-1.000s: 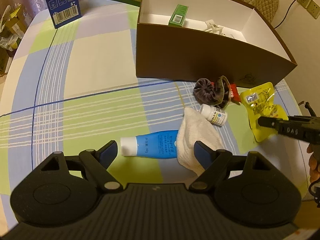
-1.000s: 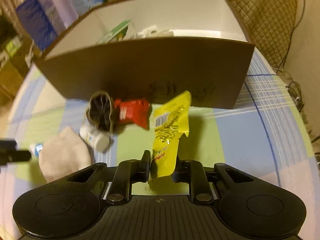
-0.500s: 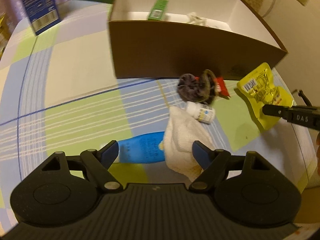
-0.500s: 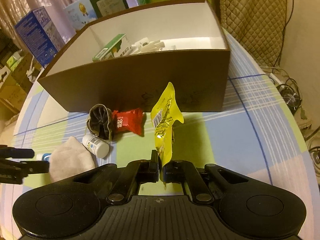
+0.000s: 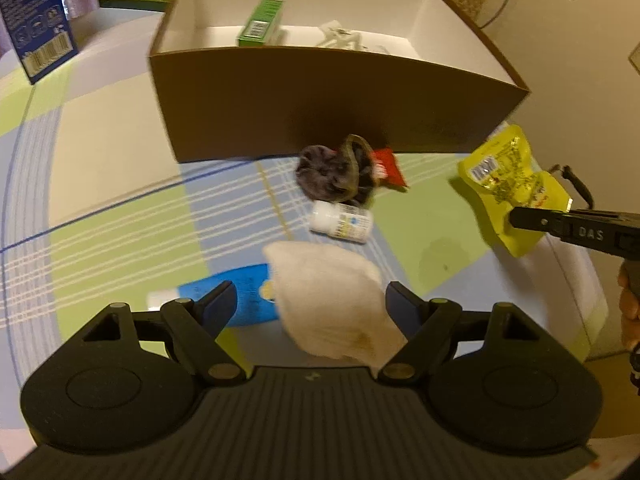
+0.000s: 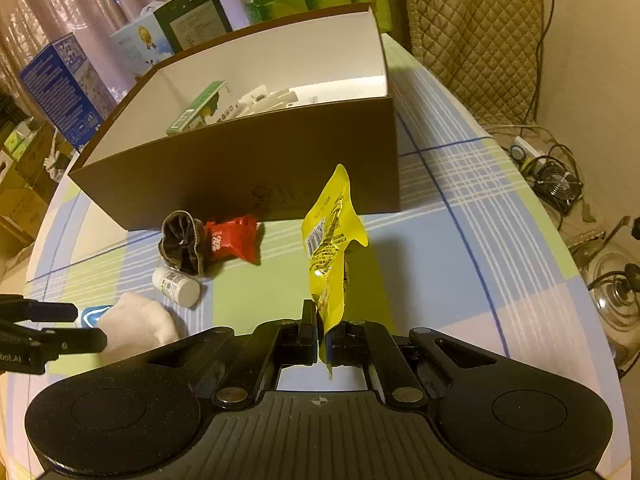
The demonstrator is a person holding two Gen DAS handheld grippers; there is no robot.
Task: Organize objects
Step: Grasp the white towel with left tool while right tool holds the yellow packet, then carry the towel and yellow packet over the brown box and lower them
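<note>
1. Right gripper (image 6: 321, 334): we are pinching the lower edge of the yellow packet (image 6: 330, 246) between jaws closed tight on it; the packet is standing upright, clear of the tablecloth (image 6: 460, 248), in front of the brown box (image 6: 248, 176) near its right front corner.
2. Left gripper (image 5: 310, 302): we are holding it with jaws spread wide, gripping nothing, over the white cloth (image 5: 332, 304) and the blue tube (image 5: 244, 300), both lying well in front of the box.
3. Between the cloth and the box, a small white bottle (image 5: 341, 223) is lying on its side; a dark scrunchie (image 5: 334, 170) and a red packet (image 5: 386, 166) are resting just beside the box's front wall.
4. Inside the box, a green carton (image 5: 260, 22) and white items (image 5: 338, 36) are lying on the white floor.
5. Left of the box, a blue carton (image 5: 36, 20) is standing on the tablecloth.
</note>
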